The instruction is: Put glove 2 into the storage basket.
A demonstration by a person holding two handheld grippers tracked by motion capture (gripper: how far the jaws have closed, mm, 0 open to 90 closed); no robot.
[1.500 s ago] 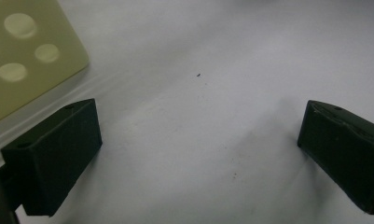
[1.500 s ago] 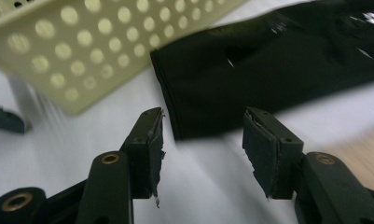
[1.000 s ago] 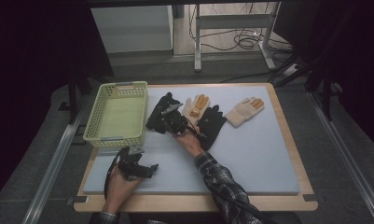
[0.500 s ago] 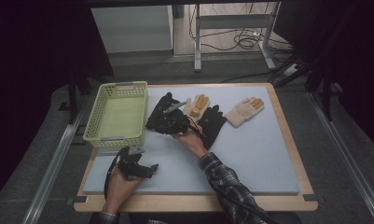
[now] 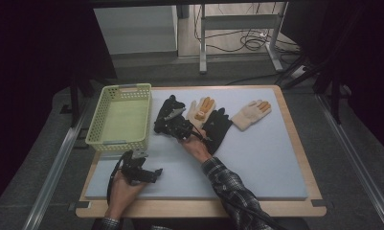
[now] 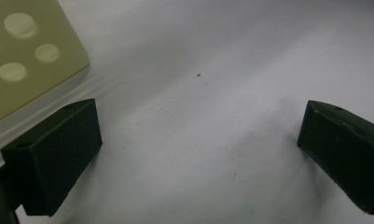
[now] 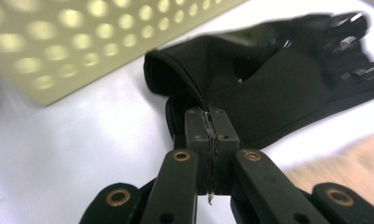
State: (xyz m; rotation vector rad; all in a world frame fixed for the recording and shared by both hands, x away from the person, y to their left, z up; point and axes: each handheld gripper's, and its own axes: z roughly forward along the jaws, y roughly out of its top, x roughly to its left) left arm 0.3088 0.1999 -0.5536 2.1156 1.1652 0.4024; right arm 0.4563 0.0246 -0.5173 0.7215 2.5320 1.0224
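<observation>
black glove (image 7: 273, 88): matt cloth, smooth cuff | basket (image 5: 120, 117): pale green perforated plastic, slight sheen | mat (image 5: 256, 158): matt smooth grey | table (image 5: 319, 211) edge: wood | right gripper (image 7: 207, 122) jaws: matt black plastic, brass-coloured pins

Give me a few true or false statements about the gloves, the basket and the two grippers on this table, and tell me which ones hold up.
1. The right gripper is shut on the cuff of a black glove. True.
2. The left gripper is clamped on the basket. False: its jaws stand wide apart over bare mat, beside the basket.
3. The green basket has gloves inside. False: it looks empty.
4. Two pale gloves with orange fingers lie on the mat. True.
5. The gloves lie to the left of the basket in the high view. False: they lie to its right.
</observation>
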